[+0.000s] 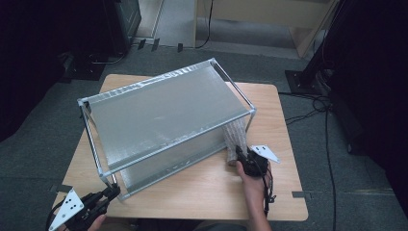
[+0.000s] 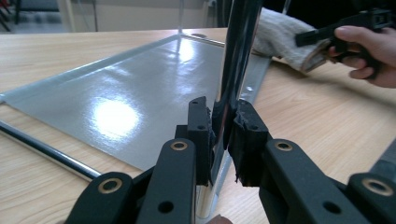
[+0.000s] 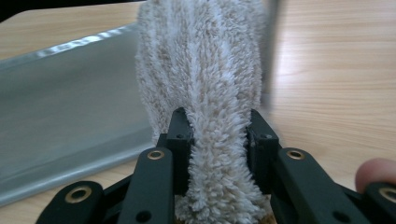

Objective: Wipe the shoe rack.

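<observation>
A metal-framed rack (image 1: 163, 113) with two grey shelves stands on the wooden table (image 1: 202, 192). At the rack's front left corner, my left gripper (image 1: 113, 192) is shut on the chrome leg (image 2: 236, 60); in the left gripper view its pads (image 2: 223, 126) press the leg from both sides. A rolled beige towel (image 1: 235, 137) lies at the right end of the lower shelf (image 3: 60, 102), partly under the top shelf. My right gripper (image 1: 243, 161) is shut on the near end of the towel (image 3: 205, 60), with its fingertips (image 3: 218, 135) sunk into the pile.
The rack covers most of the table, leaving bare wood along the front edge and at the right. On the grey floor to the right are cables (image 1: 312, 103) and a black stand base (image 1: 300, 79). Dark equipment stands at the back left.
</observation>
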Motion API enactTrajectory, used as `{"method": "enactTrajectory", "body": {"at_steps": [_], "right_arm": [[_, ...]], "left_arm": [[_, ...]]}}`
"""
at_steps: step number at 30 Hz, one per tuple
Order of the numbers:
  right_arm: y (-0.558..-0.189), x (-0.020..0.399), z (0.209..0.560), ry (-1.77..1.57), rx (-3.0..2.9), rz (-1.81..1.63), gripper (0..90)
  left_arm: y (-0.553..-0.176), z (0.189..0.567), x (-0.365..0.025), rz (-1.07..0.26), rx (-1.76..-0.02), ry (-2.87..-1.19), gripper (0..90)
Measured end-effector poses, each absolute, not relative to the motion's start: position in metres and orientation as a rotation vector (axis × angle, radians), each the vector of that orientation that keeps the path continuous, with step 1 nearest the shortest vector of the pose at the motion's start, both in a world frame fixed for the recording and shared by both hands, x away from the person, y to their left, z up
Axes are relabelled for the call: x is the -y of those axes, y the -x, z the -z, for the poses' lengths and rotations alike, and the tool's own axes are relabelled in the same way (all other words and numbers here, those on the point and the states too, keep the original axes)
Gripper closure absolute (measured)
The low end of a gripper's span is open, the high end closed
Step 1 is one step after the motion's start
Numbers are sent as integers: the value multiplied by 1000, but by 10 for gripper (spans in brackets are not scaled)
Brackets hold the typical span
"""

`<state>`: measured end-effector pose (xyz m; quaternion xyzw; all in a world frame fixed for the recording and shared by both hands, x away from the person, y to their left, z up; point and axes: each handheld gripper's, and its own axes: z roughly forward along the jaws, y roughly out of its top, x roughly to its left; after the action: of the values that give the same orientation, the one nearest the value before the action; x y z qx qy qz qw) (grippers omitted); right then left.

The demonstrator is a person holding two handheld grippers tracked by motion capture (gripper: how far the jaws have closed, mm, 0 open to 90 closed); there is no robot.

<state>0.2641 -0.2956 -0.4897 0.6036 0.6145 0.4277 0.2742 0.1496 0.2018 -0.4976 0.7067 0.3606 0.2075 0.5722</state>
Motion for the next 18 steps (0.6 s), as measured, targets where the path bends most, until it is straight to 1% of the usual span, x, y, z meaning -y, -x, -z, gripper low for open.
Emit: {"method": "enactTrajectory", "body": {"at_steps": [3, 4, 5, 7, 8, 10, 13, 16, 17, 18], "right_arm": [[-270, 280, 488, -1555, -1709, -1144, 675], [-273, 274, 487, -1526, -1717, -1154, 640], [-274, 268, 487, -1494, -1710, -1163, 566], [-277, 260, 489, -1469, -1692, -1163, 360], [-278, 257, 491, -1483, -1700, -1152, 279], [-278, 253, 493, -1496, -1723, -1122, 204], [-271, 249, 498, -1476, -1773, -1112, 165], [-267, 244, 506, -1491, -1845, -1094, 148], [-266, 240, 509, -1479, -1876, -1074, 150], [-265, 235, 512, -1469, -1904, -1042, 189]], "left_arm": [[-149, 498, -199, -484, -837, -1662, 797], [-149, 498, -199, -484, -834, -1664, 797], [-149, 498, -199, -485, -835, -1664, 797], [-149, 498, -199, -484, -836, -1663, 797], [-149, 498, -200, -486, -835, -1665, 797], [-148, 498, -201, -483, -835, -1662, 797], [-148, 498, -201, -481, -833, -1661, 796], [-150, 498, -201, -482, -832, -1663, 796], [-150, 498, -201, -482, -833, -1664, 796], [-150, 497, -201, -483, -834, -1665, 796]]}}
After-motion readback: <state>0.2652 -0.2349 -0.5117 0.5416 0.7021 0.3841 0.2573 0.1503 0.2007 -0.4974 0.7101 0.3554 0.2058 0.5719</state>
